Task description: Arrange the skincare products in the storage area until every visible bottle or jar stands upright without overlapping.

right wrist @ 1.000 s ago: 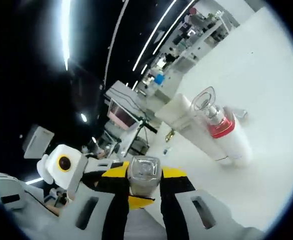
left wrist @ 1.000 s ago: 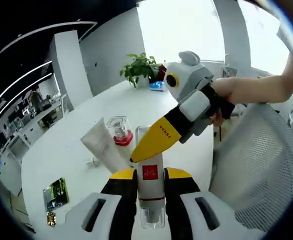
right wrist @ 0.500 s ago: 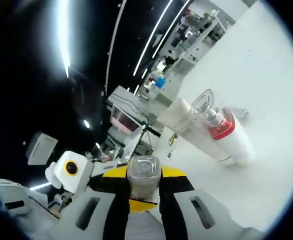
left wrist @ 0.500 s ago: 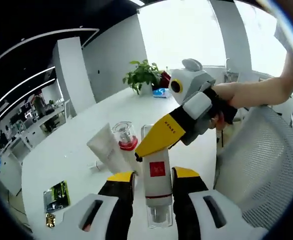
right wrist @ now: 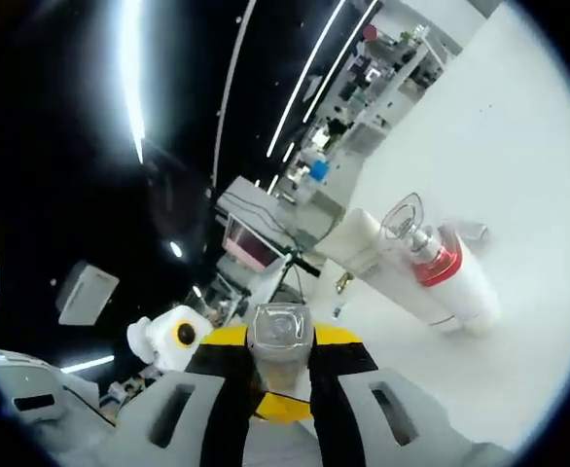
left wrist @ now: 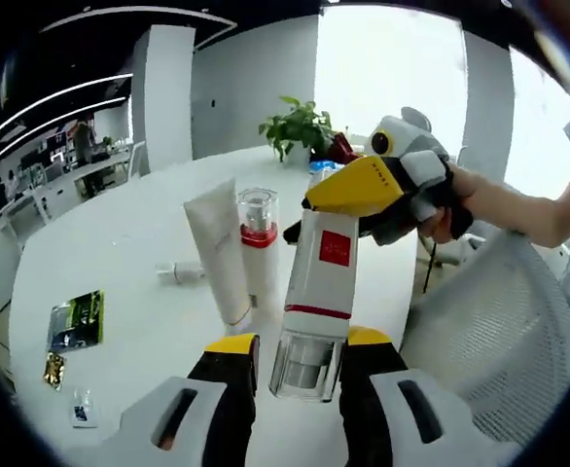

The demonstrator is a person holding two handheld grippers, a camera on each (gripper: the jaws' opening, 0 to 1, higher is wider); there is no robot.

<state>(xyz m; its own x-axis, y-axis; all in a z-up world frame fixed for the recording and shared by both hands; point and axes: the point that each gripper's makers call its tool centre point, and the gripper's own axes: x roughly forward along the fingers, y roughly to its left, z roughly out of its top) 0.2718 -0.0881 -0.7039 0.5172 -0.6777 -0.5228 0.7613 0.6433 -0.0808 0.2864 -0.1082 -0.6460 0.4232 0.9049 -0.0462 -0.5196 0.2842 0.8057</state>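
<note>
Gleaming white table (left wrist: 120, 292), dim office

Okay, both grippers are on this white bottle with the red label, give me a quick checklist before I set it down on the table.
1. Left gripper clamped on the white bottle: ok.
2. Right gripper on its far end: ok; the right gripper view shows its jaws shut on the clear cap.
3. Bottle upright: cannot tell, since the views roll with the hands.
4. Red-collared bottle and white tube standing: ok.
5. Bare table beside them for landing: ok.
6. Small item lying flat: not ok.
</note>
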